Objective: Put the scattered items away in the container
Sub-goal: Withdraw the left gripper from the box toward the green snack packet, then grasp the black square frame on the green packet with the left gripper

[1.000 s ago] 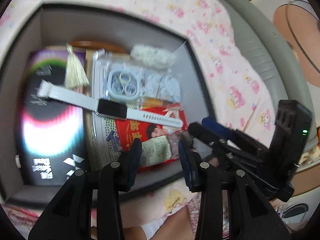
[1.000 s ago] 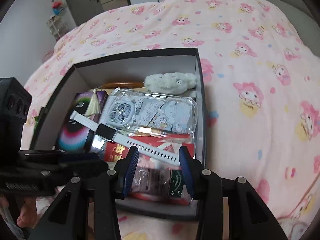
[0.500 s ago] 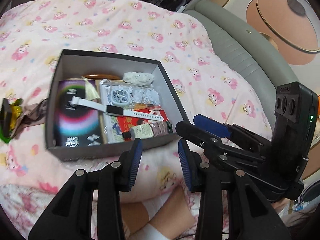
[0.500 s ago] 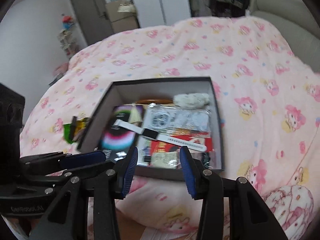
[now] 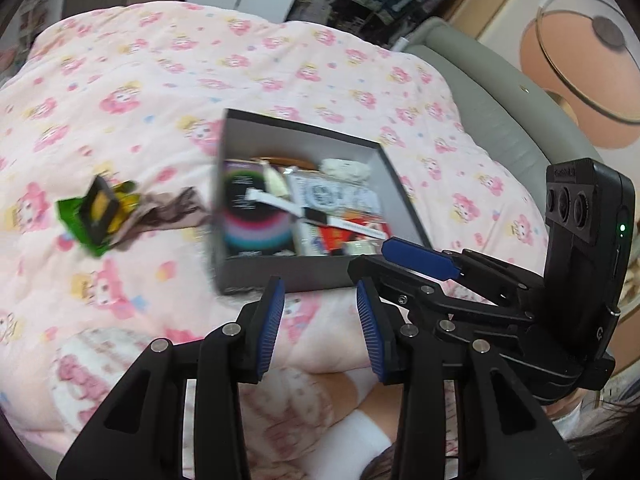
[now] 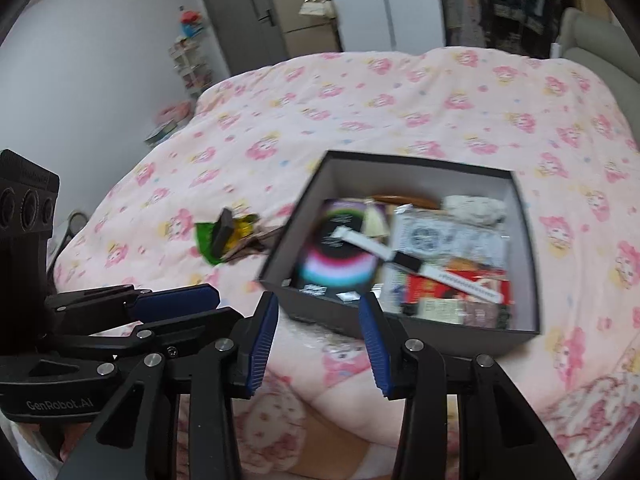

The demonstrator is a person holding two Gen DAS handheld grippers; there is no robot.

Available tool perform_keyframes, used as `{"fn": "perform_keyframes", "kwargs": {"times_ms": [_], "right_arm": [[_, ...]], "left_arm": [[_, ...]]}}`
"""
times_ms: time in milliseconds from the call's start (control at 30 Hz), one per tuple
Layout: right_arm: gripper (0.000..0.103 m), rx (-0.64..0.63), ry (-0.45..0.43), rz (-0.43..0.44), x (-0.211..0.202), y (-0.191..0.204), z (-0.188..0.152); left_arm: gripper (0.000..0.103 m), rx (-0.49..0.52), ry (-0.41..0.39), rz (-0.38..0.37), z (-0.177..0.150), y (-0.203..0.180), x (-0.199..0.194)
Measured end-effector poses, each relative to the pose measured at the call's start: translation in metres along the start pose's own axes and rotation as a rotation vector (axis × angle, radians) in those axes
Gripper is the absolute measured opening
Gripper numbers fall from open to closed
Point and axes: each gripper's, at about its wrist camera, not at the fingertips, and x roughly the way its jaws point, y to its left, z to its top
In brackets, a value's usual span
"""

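2 hand-held grippers hang above the bed's near edge, both spread and gripping nothing: the left hand-held gripper (image 5: 320, 328) and the right hand-held gripper (image 6: 318, 340). The box (image 6: 524, 264) sits on the pink quilt (image 6: 400, 100) ahead of them. Inside it a white watch (image 6: 404, 260) lies across a dark round-patterned pack (image 6: 336, 256) and a red packet (image 6: 440, 290), with a clear phone case (image 6: 448, 236) behind. Left of the box, on the quilt, rests a green wrapper (image 5: 76, 216) with a black-and-yellow item (image 5: 100, 208), perhaps a small case, touching brown fabric (image 5: 168, 216).
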Motion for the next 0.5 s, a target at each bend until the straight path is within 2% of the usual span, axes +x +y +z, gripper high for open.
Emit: {"fn": "perform_keyframes", "kwargs": {"times_ms": [300, 500], "right_arm": [[0.038, -0.089, 0.067, 0.129, 0.06, 0.066, 0.022], [0.038, -0.146, 0.112, 0.175, 0.102, 0.098, 0.04]], "left_arm": [[0.038, -0.142, -0.057, 0.086, -0.005, 0.083, -0.03], [0.039, -0.236, -0.085, 0.093, 0.002, 0.138, -0.03]]}}
